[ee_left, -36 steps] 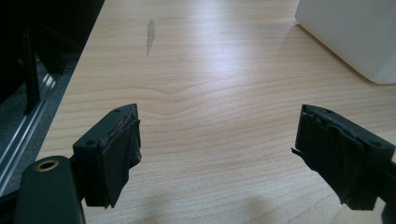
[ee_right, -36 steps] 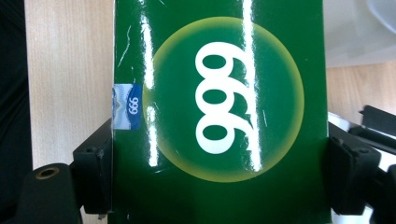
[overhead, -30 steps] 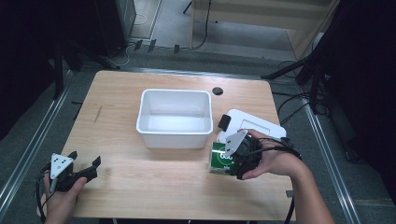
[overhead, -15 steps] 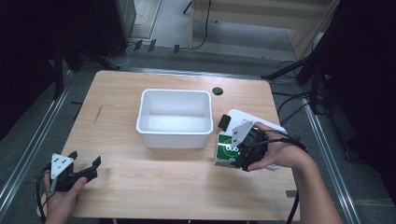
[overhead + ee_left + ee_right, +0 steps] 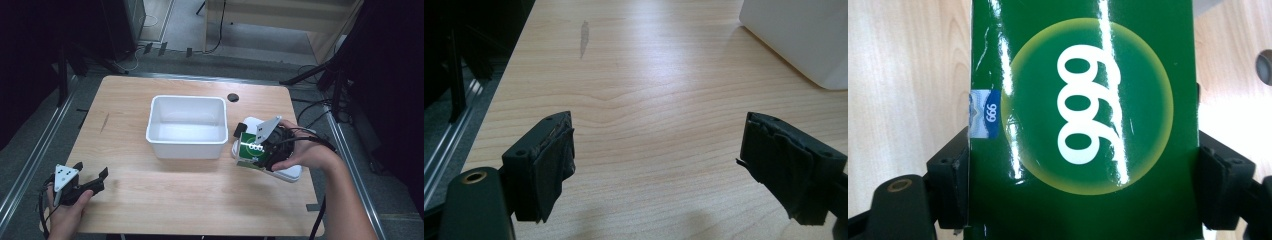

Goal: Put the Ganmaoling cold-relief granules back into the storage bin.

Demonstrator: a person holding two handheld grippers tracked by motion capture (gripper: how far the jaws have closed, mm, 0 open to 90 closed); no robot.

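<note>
Green box [image 5: 1083, 125] is clamped between the fingers [image 5: 948, 185] of the right gripper [image 5: 257, 147], one on each narrow side. It is near the tabletop's [image 5: 190, 200] right edge, just beside the white bin [image 5: 186, 127] and over a white lid [image 5: 290, 172]. Its long axis runs along the gripper's reach, pointing away from the hand toward the bin. Left gripper [image 5: 85, 182] is near the front-left corner, its fingers [image 5: 544, 165] spread with nothing between them.

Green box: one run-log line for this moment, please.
right gripper: shut on green box | left gripper: open, idle | white bin: empty
</note>
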